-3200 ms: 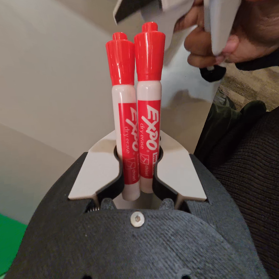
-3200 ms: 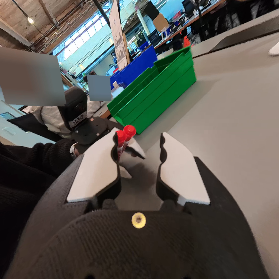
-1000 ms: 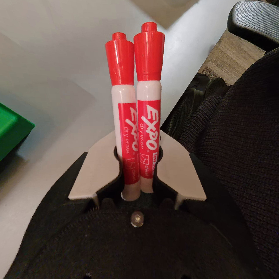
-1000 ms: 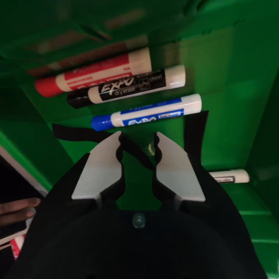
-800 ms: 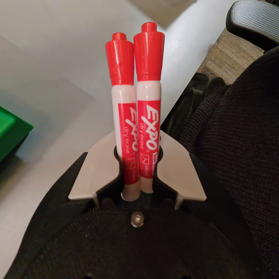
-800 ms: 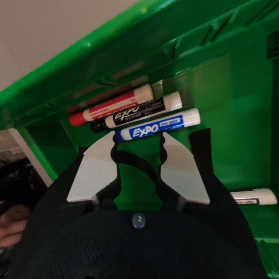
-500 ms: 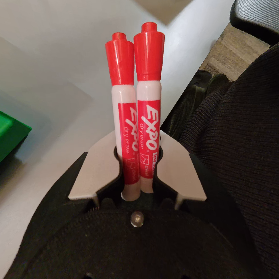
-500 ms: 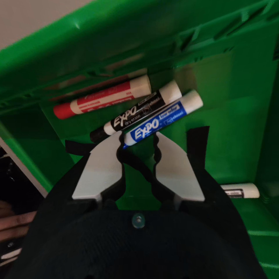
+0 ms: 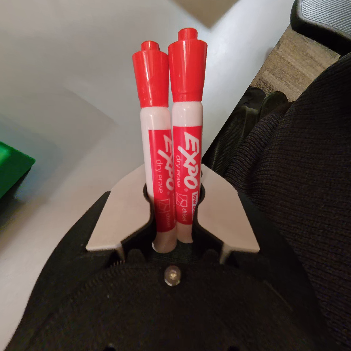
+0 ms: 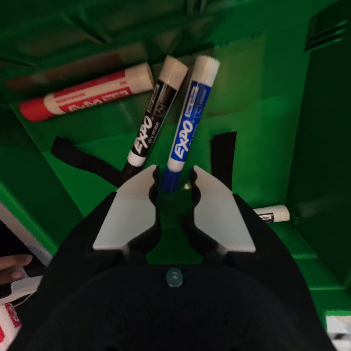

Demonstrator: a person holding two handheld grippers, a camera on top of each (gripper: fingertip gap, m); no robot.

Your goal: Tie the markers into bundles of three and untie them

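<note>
Bright and crisp on the left wrist, dim and smeared on the right.
Catching glossy streaks of glare on the red marker caps point(image 9: 169, 70), throwing soft angular shadows over the pale table point(image 9: 66, 85), bending lines at the wide-angle edges; sinking into murky shade inside the green bin point(image 10: 266, 114), blurring the red marker point(image 10: 85, 95) with motion.

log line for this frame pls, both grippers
left gripper: shut on two red markers | right gripper: open, blue marker cap between tips, inside green bin
</note>
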